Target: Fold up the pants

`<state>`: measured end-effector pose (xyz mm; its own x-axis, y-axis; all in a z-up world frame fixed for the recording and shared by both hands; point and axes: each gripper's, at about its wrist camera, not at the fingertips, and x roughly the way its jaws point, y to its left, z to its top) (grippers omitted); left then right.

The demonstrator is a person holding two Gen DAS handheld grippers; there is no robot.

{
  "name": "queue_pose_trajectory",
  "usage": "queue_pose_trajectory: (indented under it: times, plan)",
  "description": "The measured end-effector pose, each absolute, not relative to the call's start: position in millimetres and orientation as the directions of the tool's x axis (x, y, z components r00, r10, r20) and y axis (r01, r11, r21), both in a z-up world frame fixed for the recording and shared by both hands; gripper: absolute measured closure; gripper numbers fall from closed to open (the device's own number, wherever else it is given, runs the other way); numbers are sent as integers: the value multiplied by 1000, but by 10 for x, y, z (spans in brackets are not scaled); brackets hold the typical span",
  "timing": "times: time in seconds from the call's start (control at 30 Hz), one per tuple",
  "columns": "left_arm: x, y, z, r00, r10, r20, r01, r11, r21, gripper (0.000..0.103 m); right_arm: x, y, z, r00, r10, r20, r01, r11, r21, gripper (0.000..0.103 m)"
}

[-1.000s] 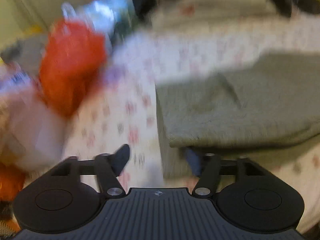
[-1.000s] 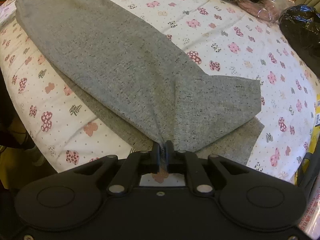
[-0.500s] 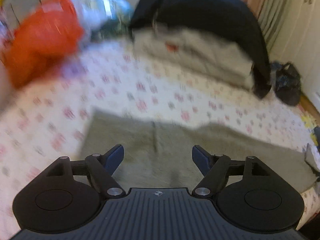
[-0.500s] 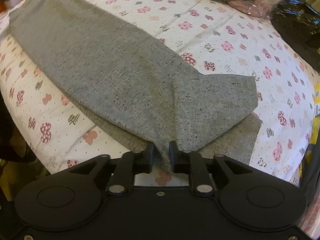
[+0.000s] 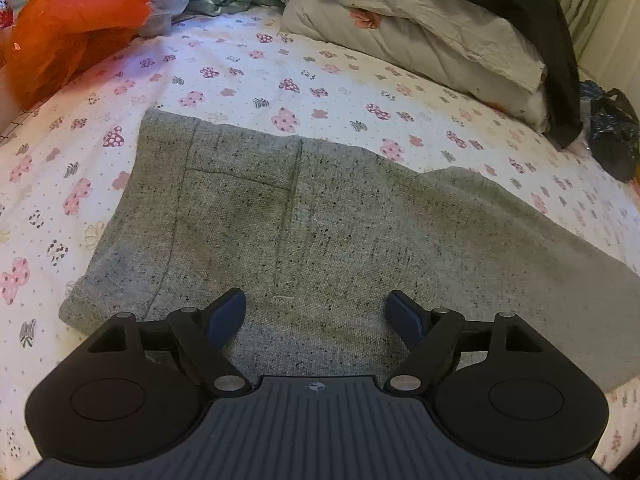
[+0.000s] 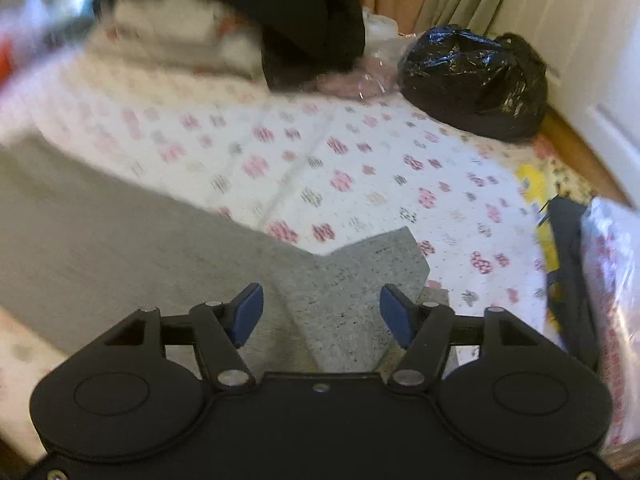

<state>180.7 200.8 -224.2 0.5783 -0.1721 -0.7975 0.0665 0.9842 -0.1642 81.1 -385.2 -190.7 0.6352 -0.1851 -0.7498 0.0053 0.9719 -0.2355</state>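
Left wrist view: left hand-held gripper point(image 5: 316, 312) spread wide, holding nothing, above the grey pants point(image 5: 320, 232) lying flat across frame centre on the bed point(image 5: 320, 76).

Right wrist view: right hand-held gripper point(image 6: 321, 312) spread wide, empty; pants point(image 6: 160, 264) occupy lower left, blurred.

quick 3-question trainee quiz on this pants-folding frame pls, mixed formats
1. True or false: the right hand-held gripper is clamped on the grey pants.
2. What lies on the bed's far right corner? A) black plastic bag B) a laptop C) a shoe
3. Fill in: in the left wrist view, the bag at top left is ____.

Key: 1 false, both grippers, left included, are open; 2 A; 3 orange.
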Motion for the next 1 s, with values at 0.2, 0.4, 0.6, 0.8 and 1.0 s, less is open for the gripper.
queue_pose_trajectory:
  times: [0.2,0.4,0.6,0.8,1.0]
  plan:
    - [1785,2037,-2232,583,-160,-796,30,984,-176,26,963,-3797,-2417,599,-285,-749,46,945,-323,56]
    - [1751,2072,-2246,595,-164,-787,14,981,-193,26,772,-4196,-2207,628,-290,-722,219,956,-194,82]
    - [1733,2104,-2257,614,-169,-771,-17,974,-228,26,356,-4878,-1984,635,-284,-719,494,864,95,75]
    - [1722,2104,-2250,619,-170,-767,-12,974,-226,25,83,-4931,-2083,528,-342,-777,571,820,27,51]
    - [1694,2106,-2215,623,-172,-763,-19,972,-234,25,-278,-4884,-1599,731,-385,-563,576,791,208,24]
